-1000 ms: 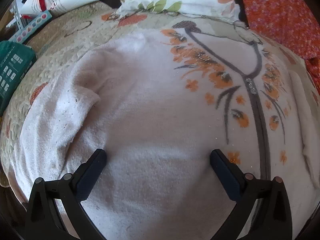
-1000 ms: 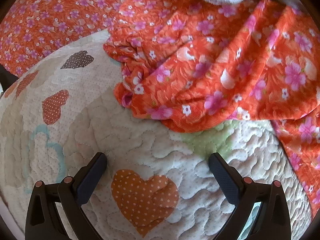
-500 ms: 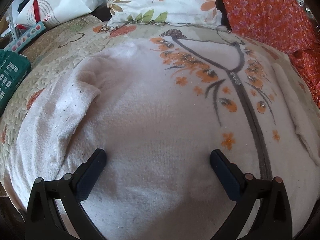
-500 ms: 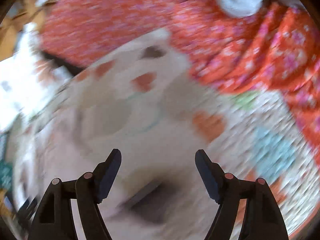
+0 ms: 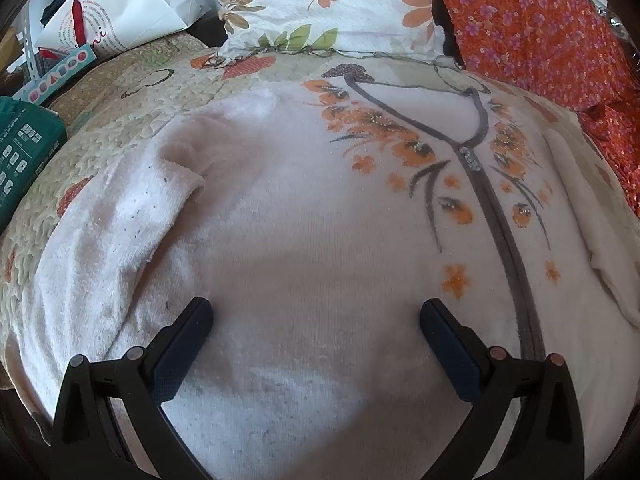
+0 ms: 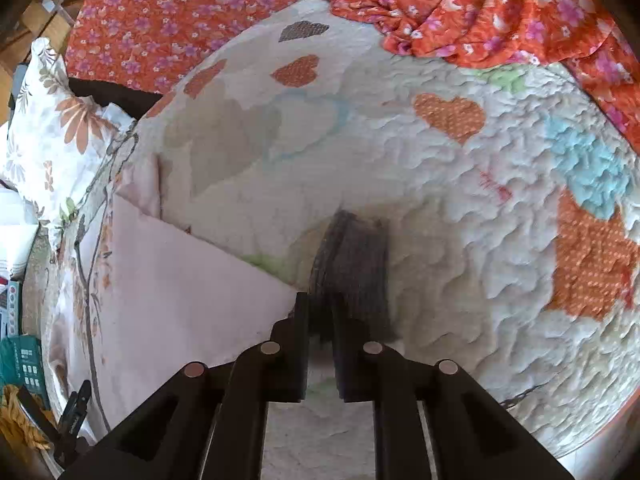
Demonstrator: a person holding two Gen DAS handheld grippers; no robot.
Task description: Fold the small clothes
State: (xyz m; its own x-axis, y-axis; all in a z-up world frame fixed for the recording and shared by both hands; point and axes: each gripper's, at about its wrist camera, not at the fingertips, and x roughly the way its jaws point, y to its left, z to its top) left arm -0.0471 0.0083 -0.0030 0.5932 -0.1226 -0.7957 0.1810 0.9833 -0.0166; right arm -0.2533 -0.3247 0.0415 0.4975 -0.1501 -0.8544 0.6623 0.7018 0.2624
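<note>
Covering most of the quilted bedspread (image 6: 460,208), the white knit top (image 5: 304,240) with its orange flower print is lying face up and nearly flat, one sleeve (image 5: 132,216) doubled over its left side. It is looking soft, light and floppy, so a hem corner or sleeve cuff is offering the best hold. Over its lower middle the left gripper (image 5: 316,332) is hovering, jaws spread wide and empty. At the top's edge the right gripper (image 6: 320,312) is showing jaws nearly together, possibly pinching a corner; blur is hiding that.
</note>
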